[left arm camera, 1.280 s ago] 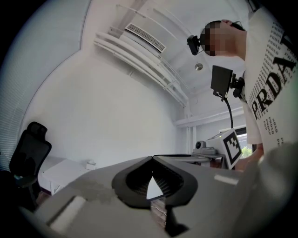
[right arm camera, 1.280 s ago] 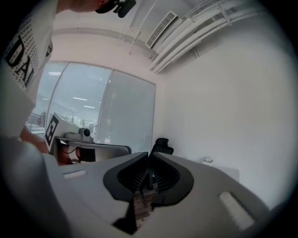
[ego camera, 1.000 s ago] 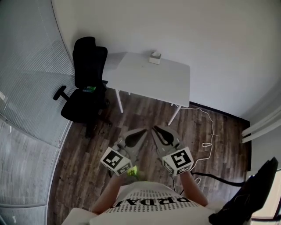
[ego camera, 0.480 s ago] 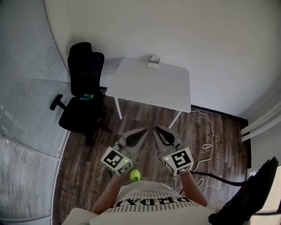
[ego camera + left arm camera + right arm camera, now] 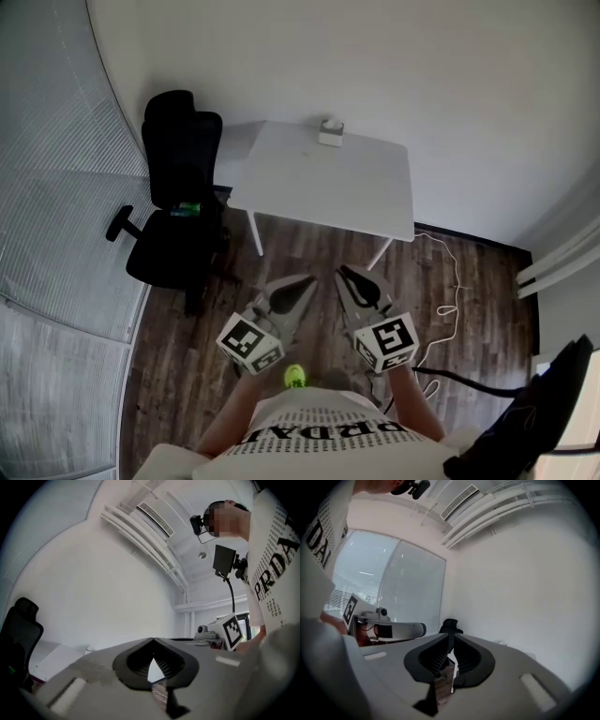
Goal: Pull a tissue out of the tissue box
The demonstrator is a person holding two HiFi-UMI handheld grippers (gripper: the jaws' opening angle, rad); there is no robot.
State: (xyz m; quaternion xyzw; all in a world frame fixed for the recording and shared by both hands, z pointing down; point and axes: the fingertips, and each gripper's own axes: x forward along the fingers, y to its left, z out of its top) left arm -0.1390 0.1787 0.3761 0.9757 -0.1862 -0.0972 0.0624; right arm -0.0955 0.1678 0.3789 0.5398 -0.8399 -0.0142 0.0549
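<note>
White is the colour of the table point(image 5: 319, 183) that stands by the far wall. The small tissue box point(image 5: 330, 131) sits on its back edge, close to the wall. A black chair point(image 5: 178, 187) is just beside the table, on its left.

The head view looks down from above and shows all of this at once. It also shows the brown wood floor point(image 5: 187, 375), a thin white cable point(image 5: 448, 281) lying on it, and a bright green thing point(image 5: 295, 377) near the person's feet. The left gripper point(image 5: 302, 281) and the right gripper point(image 5: 349, 275) are held side by side over the floor, well apart from the table and the box. Both point toward the table.

The gripper views show the jaws up close, which the head view does not. In the left gripper view the two jaws meet at the tips and nothing is between them. That view also shows an air vent point(image 5: 154, 513) on the ceiling. In the right gripper view the jaws are together at the tips too, and they hold nothing. That view shows a big window with blinds point(image 5: 393, 588) and the left gripper from the side.
</note>
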